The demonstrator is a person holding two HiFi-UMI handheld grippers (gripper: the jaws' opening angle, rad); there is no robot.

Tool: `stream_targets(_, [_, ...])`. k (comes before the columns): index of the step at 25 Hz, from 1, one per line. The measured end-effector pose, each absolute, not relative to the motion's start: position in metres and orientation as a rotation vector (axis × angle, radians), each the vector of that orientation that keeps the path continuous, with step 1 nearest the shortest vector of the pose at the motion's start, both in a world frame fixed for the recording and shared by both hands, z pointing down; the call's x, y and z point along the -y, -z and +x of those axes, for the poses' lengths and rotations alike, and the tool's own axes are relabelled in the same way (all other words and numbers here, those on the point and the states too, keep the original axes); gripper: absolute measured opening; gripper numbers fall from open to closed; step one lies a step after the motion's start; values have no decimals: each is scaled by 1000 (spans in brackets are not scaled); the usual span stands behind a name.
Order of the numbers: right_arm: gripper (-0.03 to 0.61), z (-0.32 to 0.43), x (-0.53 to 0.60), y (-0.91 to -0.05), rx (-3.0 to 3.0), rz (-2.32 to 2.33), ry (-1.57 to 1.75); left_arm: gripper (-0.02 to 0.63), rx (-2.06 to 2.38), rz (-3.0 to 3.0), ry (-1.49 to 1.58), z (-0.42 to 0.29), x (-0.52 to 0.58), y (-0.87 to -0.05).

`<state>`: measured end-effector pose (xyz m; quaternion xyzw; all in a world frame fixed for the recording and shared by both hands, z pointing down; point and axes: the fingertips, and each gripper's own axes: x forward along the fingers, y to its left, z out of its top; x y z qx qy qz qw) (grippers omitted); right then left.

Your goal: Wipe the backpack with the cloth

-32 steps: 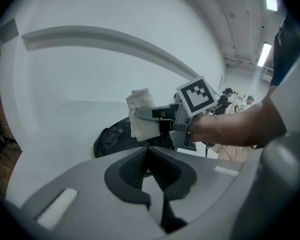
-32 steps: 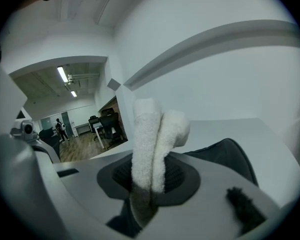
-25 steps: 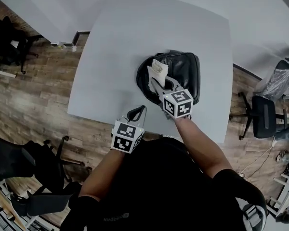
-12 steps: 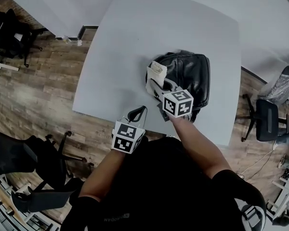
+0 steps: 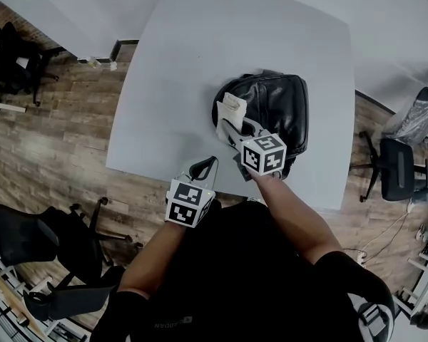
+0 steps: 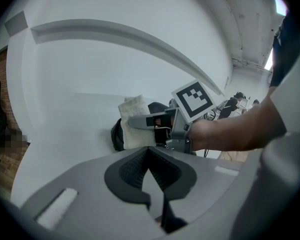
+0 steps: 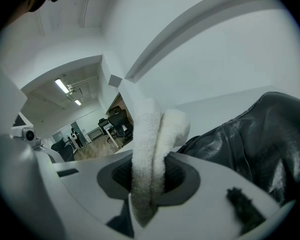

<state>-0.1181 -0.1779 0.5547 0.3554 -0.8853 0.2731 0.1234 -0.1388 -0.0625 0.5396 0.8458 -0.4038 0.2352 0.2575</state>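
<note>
R gripper (image 5: 228,124) jaws clamped on folded white cloth (image 5: 232,107), at left edge of black leather backpack (image 5: 282,109). Backpack surface lies right of jaws, long axis running away from operator. L gripper (image 5: 203,168) jaws together, empty, short of backpack.

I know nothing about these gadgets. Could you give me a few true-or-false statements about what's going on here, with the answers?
1. The right gripper is clamped on a white cloth. True.
2. The backpack is red. False: it is black and shiny.
3. The left gripper is gripping the backpack. False: its jaws are together on nothing, and it sits near the table's near edge, apart from the backpack.
4. The backpack lies on a light grey table. True.
</note>
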Motion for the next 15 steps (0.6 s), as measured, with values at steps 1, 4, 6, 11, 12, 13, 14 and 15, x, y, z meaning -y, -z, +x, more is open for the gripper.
stream_targets(1, [87,-116,176,-555,2580,1036,-796,8,1090,2295,-638,-137,62,-540])
stream_targets(4, [87,-109,171,-555,2573,1036,-799,8,1079,2300,-640,-130,60,-539])
stream_targets(6, [87,-104,167,-556,2568,1035,-805,8,1072,2304,-639,-125,60,-540])
stream_targets(11, [87,-91,161,-555,2564,1024,-814,8,1058,2311,-636,-110,60,-540])
stream_targets(12, [87,-88,160,-555,2564,1019,-814,8,1056,2311,-636,-106,60,-540])
stream_targets(13, [87,-85,159,-554,2563,1015,-813,8,1054,2312,-636,-103,60,-539])
stream_targets(14, [87,-82,158,-553,2561,1011,-812,8,1052,2312,-636,-100,60,-539])
stream_targets(15, [87,-80,156,-552,2560,1008,-813,8,1050,2313,-637,-98,59,-539])
